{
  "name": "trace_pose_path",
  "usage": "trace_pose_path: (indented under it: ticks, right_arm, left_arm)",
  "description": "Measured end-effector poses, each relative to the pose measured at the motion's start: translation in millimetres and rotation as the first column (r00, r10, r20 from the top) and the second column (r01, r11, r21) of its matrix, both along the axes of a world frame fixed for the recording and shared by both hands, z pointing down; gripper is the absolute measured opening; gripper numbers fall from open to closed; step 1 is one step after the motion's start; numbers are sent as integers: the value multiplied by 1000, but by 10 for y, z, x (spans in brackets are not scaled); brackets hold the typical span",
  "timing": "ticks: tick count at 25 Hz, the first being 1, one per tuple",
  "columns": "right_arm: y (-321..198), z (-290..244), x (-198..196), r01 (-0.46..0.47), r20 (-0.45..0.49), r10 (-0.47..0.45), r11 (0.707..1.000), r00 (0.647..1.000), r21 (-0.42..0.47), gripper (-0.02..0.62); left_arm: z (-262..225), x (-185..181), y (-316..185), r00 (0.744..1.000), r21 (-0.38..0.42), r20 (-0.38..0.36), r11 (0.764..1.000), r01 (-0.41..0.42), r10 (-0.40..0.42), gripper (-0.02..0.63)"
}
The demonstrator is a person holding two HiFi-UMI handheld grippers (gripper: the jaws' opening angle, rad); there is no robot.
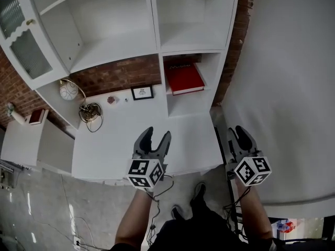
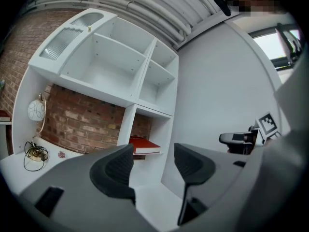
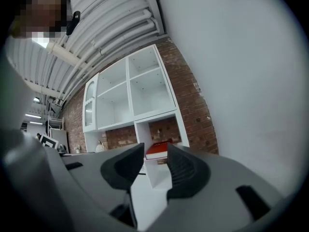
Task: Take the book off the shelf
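A red book (image 1: 184,78) lies flat in the lower right cubby of the white shelf unit (image 1: 157,41). Both grippers hover over the near edge of the white desk (image 1: 125,140), well short of the book. My left gripper (image 1: 157,135) is open and empty. My right gripper (image 1: 238,134) hangs off the desk's right corner, its jaws a narrower gap, still narrowing, with nothing between them. Far off between the left gripper's (image 2: 153,151) jaws the book (image 2: 145,145) shows. In the right gripper view, the gripper (image 3: 155,154) lines up on the book (image 3: 155,149).
On the desk stand a small framed picture (image 1: 142,92), a coiled cable (image 1: 90,111) and a round white lamp (image 1: 68,90). A glass cabinet door (image 1: 21,41) hangs open at the left. A white wall (image 1: 293,88) runs along the right. The upper shelves hold nothing.
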State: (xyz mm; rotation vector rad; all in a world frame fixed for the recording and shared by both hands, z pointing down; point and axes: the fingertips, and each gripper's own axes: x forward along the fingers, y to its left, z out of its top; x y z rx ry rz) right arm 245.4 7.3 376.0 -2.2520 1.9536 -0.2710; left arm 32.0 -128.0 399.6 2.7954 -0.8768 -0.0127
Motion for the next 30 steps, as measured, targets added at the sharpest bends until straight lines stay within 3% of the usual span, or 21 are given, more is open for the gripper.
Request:
trace_pose_path:
  ticks: [6,10,15,18,22,26,30]
  right_arm:
    - [-568,160,365,61,79,-62,998,995,21,141]
    - [-1000,208,655,120,141,-125,992,982,43,140]
    - [-1476,522,790,216,304,-217,976,928,39,140]
    - [-1746,746,771,263,439,-254,964,862,41,140]
    - [-2156,958,703,289,635,-274,954,722,83,149]
    - [-2505,1172,640,246,788,-241,962,567,117,197]
    - [-2796,1327,575,193,860,-189,975,474,108,246]
  left_arm:
    - [124,397,-365,1000,-90,-23,996,10,-12,261]
    - [200,724,-653,999,-111,6,993,43,-43,261]
    - [340,882,-870,993,-127,54,986,111,-105,261]
    - [441,789,-921,985,-141,82,976,165,-155,260]
    - [522,530,-1045,965,-129,133,962,241,-224,260]
    - [540,184,-1205,948,-101,160,951,293,-275,261]
    - [516,-148,-1363,939,-98,156,941,323,-307,261]
